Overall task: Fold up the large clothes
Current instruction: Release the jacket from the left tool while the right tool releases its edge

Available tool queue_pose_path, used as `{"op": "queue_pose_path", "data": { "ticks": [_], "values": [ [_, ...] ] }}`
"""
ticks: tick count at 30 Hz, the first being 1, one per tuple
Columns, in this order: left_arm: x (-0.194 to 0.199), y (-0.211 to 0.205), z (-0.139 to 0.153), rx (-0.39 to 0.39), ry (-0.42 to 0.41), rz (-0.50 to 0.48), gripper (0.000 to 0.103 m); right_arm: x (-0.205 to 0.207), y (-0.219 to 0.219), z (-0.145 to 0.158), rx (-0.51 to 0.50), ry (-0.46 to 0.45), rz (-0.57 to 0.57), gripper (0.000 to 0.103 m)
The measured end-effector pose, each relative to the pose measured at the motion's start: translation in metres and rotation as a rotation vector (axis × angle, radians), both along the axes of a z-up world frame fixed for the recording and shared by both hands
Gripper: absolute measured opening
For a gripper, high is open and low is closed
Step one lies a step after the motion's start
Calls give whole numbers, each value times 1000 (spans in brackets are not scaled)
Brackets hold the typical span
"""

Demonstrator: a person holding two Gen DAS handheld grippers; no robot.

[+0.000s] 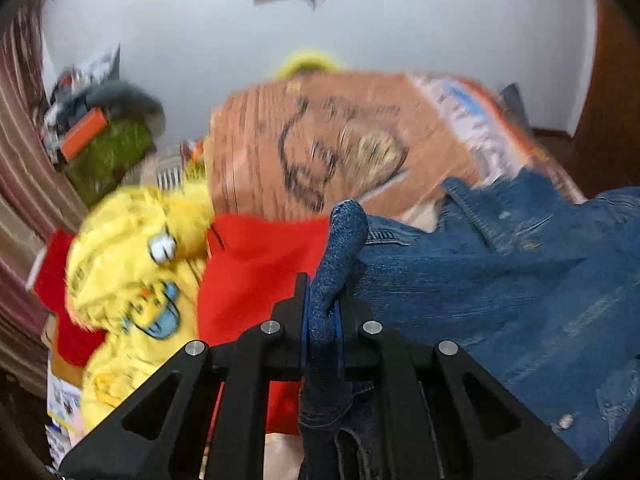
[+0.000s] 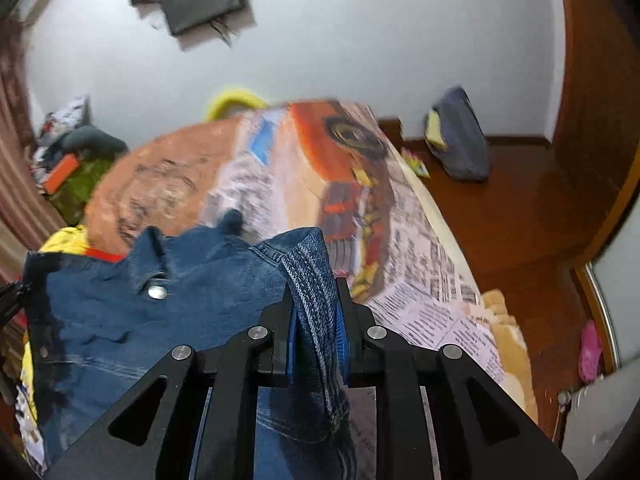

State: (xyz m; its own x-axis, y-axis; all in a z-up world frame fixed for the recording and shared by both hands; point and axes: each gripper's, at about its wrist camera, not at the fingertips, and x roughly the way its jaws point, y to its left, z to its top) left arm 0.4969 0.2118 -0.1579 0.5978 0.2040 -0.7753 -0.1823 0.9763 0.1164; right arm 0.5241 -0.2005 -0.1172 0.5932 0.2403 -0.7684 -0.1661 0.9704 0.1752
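A blue denim jacket (image 1: 500, 280) hangs stretched between my two grippers above a bed. My left gripper (image 1: 323, 308) is shut on a fold of the denim that sticks up between its jaws. In the right wrist view the jacket (image 2: 152, 320) spreads to the left, with a metal button (image 2: 157, 291) showing. My right gripper (image 2: 316, 320) is shut on another denim edge, which stands up between its blue pads. The tip of the left gripper shows at the far left edge of the right wrist view (image 2: 10, 300).
The bed has an orange printed cover (image 2: 280, 184). A yellow plush garment (image 1: 136, 272) and a red cloth (image 1: 256, 264) lie on its left side. A cluttered pile (image 1: 100, 132) stands by the wall. A wooden floor (image 2: 512, 208) with a grey bag (image 2: 460, 144) lies to the right.
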Motion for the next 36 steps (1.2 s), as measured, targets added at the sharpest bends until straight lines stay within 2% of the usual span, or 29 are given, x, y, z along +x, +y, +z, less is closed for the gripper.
{"op": "queue_pose_path", "data": {
  "ticks": [5,6,11,17,22,24,27,28,31,33,35,36],
  "values": [
    [15,19,-51,-58,118,39,14,18,-5,-37,-50,89,-12,15],
    [15,22,-58,-65,129,45,18,19,-4,-42,-61,93,-6,15],
    [5,33,-66,-83,144,69,23,13,1,-47,-123,93,17,18],
    [-20,30,-37,-30,126,27,23,-9,1,-23,-141,102,43,22],
    [-55,21,3,-20,75,-20,25,-52,6,17,-132,42,95,25],
    [-71,19,19,-27,52,-34,31,-73,8,36,-141,2,114,29],
    [-99,15,44,-49,17,-57,35,-104,11,63,-165,-67,137,39],
    [-110,13,53,-51,5,-68,37,-113,12,70,-173,-88,143,45],
    [-139,10,71,-62,-23,-101,56,-145,12,90,-185,-138,153,65],
    [-156,9,78,-74,-25,-118,66,-161,11,98,-180,-152,160,71],
    [-173,10,82,-95,-15,-130,71,-174,10,101,-177,-149,161,80],
    [-179,10,82,-106,-8,-130,77,-181,9,101,-179,-144,158,81]
  ]
}}
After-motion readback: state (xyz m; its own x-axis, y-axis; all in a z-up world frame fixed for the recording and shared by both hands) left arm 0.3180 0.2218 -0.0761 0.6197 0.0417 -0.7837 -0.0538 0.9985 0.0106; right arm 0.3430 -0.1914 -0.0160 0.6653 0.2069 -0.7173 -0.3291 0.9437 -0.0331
